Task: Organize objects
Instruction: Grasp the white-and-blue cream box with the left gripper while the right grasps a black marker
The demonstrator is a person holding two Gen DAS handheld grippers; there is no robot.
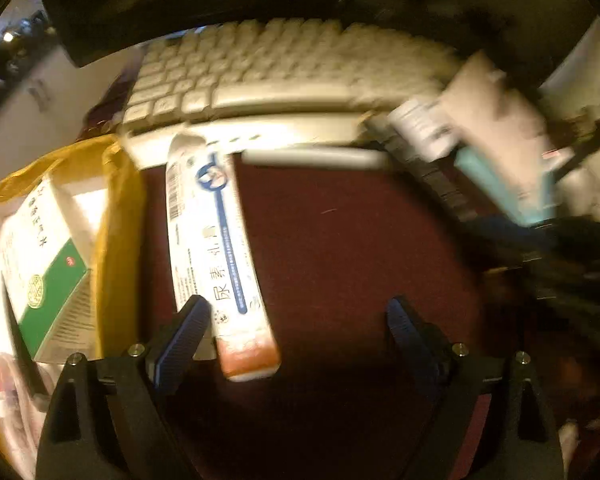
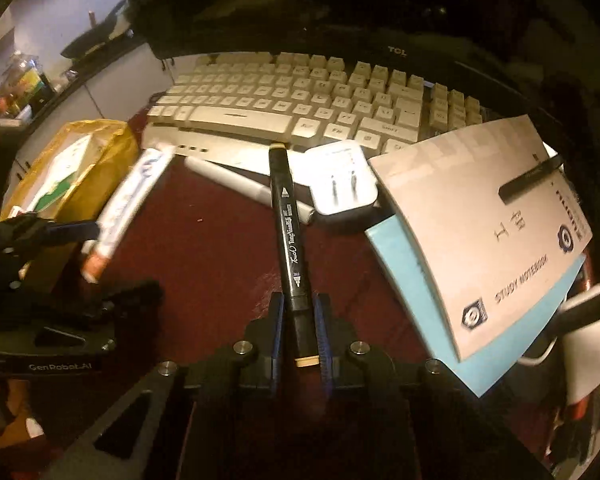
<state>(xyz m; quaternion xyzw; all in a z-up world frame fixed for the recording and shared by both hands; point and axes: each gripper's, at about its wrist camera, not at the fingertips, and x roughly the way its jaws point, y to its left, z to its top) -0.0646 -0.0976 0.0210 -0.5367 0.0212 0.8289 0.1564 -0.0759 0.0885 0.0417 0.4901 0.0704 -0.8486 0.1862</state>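
Risk noted: black art marker (image 2: 291, 236), clamped near its rear end in my right gripper (image 2: 298, 332), overhangs forward above the red desk; it may pivot. My left gripper (image 1: 298, 320) gapes beside the ointment box (image 1: 216, 256).

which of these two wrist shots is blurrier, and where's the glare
Left wrist view is blurrier: the keyboard and notebooks smear with motion. Right wrist view is sharper; the black marker lettering reads. Glare washes out the keyboard's front edge in both, and the ointment box in the left view.
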